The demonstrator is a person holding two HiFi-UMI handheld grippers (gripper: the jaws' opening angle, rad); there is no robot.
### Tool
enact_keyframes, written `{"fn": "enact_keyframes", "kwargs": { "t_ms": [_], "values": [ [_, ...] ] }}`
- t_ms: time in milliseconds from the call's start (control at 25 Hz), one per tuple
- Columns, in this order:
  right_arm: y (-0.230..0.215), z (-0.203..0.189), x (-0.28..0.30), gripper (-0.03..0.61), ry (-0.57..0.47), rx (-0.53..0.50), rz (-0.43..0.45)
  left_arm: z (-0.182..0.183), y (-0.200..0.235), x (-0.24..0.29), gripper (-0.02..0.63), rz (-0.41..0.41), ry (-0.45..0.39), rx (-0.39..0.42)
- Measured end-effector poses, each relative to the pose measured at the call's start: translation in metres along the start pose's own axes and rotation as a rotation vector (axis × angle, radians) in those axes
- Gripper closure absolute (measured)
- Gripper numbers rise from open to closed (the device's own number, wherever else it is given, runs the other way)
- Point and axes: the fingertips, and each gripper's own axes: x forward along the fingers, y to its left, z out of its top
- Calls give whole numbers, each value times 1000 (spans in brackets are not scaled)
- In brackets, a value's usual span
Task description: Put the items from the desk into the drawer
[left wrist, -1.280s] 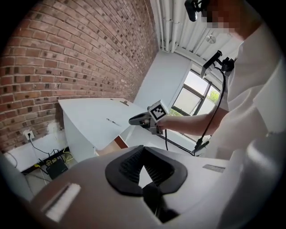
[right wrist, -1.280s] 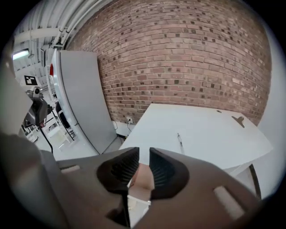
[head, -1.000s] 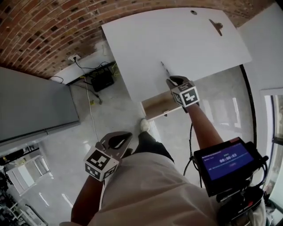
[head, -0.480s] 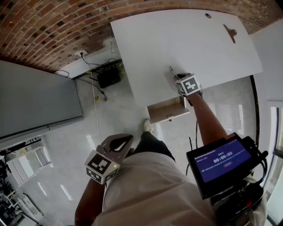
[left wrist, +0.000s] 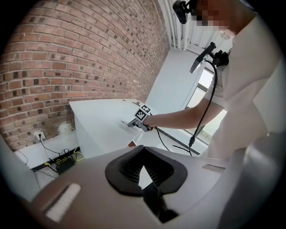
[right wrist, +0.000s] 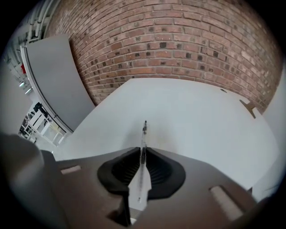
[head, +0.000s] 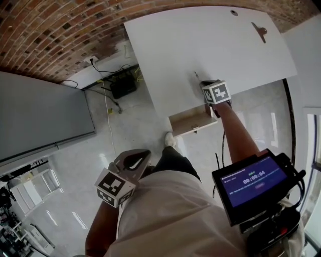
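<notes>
The right gripper (right wrist: 143, 154) has its jaws pressed together on a slim clear pen (right wrist: 144, 134), pinched partway along its barrel so that the dark tip points away over the white desk (head: 200, 45), toward the brick wall (head: 55, 30) behind it. From the head view, this gripper sits at the desk's front edge, directly above the right end of the drawer (head: 186, 122), which stands pulled open below the tabletop with its wooden inside showing. The person's right forearm reaches across that end of the drawer. Well apart from the pen, near the desk's far right corner, lie a dark clip-shaped piece (head: 260, 31) and a small round dark object (head: 233, 12); what they are cannot be told at this size. The left gripper (left wrist: 143, 152) hangs low beside the person's hip, away from the desk, its jaw tips meeting with nothing between them. On the glossy pale floor (head: 135, 125) beside the desk, against the wall, a black power strip (head: 123, 86) lies with its cables. A large grey panel (head: 40, 115) stands to the left. A shoe (head: 171, 139) is planted just in front of the drawer, and a lit blue screen (head: 251, 180) is mounted at the person's chest.
</notes>
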Motion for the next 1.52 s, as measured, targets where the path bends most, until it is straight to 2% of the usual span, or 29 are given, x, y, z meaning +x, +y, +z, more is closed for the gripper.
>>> {"fn": "enact_keyframes", "kwargs": {
  "t_ms": [120, 360, 440, 640, 800, 960, 1160, 1320, 1520],
  "values": [
    [12, 1, -15, 534, -39, 36, 0, 0, 2, -6, 606, -35, 5, 13],
    [52, -36, -68, 535, -126, 126, -22, -25, -27, -25, 607, -132, 24, 76],
    [66, -48, -81, 535, -143, 124, -37, -33, -34, -31, 606, -166, 29, 90],
    [97, -97, -105, 535, -142, 170, -76, -61, -50, -51, 607, -243, 61, 125],
    [117, -140, -111, 535, -128, 196, -100, -87, -57, -60, 607, -273, 87, 129],
    [126, -167, -104, 534, -107, 210, -110, -96, -65, -65, 606, -288, 91, 124],
    [128, -180, -73, 534, -84, 215, -92, -102, -68, -61, 607, -292, 119, 124],
    [122, -180, -37, 535, -77, 220, -59, -105, -70, -46, 606, -292, 151, 123],
    [106, -172, 11, 535, -66, 214, -30, -90, -69, -16, 607, -289, 156, 101]
  ]
}}
